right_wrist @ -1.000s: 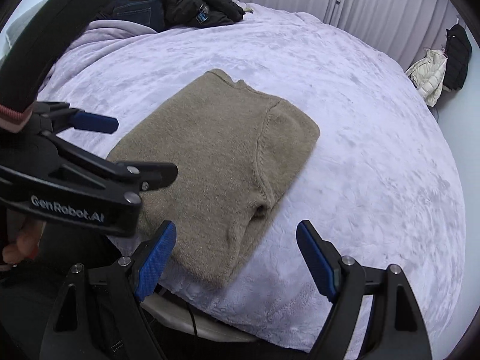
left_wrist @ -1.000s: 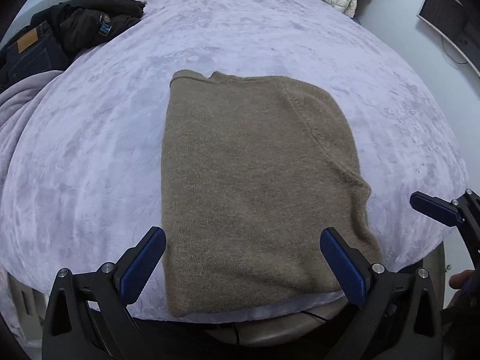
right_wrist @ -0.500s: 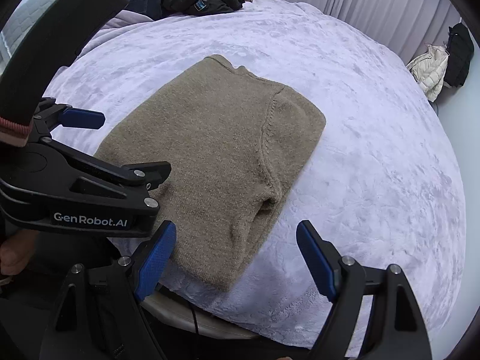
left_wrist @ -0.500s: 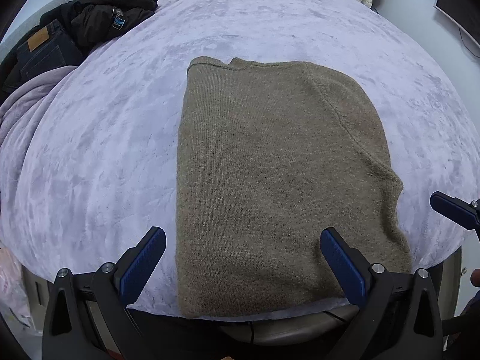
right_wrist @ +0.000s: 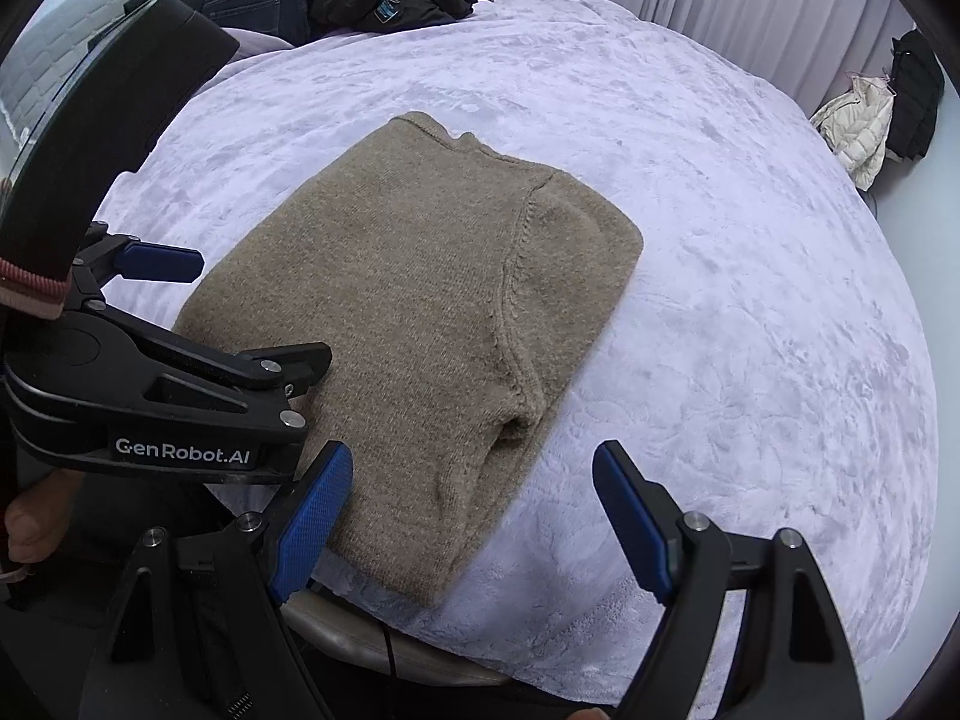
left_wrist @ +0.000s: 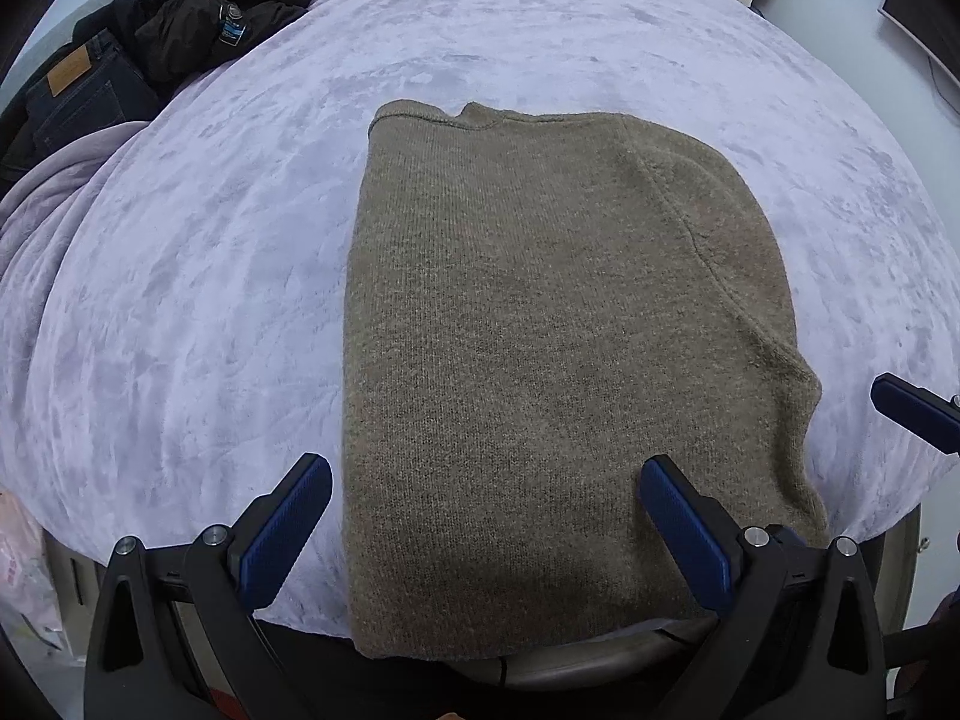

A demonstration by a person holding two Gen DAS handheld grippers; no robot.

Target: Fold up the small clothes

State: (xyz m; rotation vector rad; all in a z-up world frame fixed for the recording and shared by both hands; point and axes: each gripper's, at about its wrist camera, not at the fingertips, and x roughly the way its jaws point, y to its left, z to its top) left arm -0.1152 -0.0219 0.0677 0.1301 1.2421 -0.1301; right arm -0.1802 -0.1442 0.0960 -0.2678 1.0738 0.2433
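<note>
In the lower centre of the left wrist view, the sweater's (left_wrist: 558, 360) near hem sits between your left gripper's (left_wrist: 486, 522) spread fingers, its long axis running up the frame across the bed (left_wrist: 180, 300). Your right gripper (right_wrist: 474, 516), also gaping and empty, hovers beside the hem's right corner.

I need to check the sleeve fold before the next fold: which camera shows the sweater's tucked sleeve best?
Right wrist view: the sweater lies at an angle, showing the armhole seam and the sleeve's folded edge from the side. The left wrist view shows it from above, with that seam only a faint line.
</note>
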